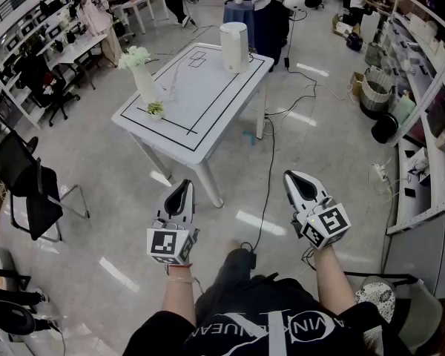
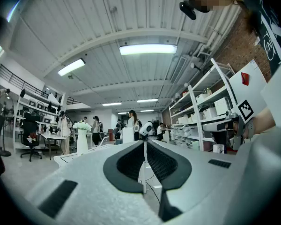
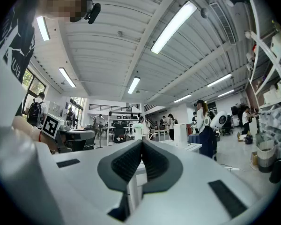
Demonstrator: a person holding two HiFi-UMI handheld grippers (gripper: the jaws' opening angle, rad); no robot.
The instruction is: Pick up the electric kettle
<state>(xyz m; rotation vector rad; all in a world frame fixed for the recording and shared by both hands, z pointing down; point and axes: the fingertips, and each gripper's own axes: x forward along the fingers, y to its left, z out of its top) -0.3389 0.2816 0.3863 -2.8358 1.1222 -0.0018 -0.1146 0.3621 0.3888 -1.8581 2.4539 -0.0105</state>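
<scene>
The white electric kettle (image 1: pixel 233 47) stands upright on the far right part of a white table (image 1: pixel 208 117) marked with black lines. Both grippers are held level over the floor, well short of the table's near corner. My left gripper (image 1: pixel 184 187) is shut with nothing between its pads. My right gripper (image 1: pixel 294 177) is shut and empty too. In the left gripper view the shut gripper (image 2: pixel 144 145) points toward the table, and the kettle (image 2: pixel 127 134) shows small in the distance. Far ahead in the right gripper view, beyond the shut gripper (image 3: pixel 141 144), the kettle (image 3: pixel 180 134) appears again.
A white vase of flowers (image 1: pixel 142 78) and a small green plant (image 1: pixel 156 108) stand on the table's left side. A black chair (image 1: pixel 30 191) is at the left, a cable (image 1: pixel 267 169) runs over the floor, and shelves (image 1: pixel 430 124) with bins (image 1: pixel 374 91) line the right. People stand at the back.
</scene>
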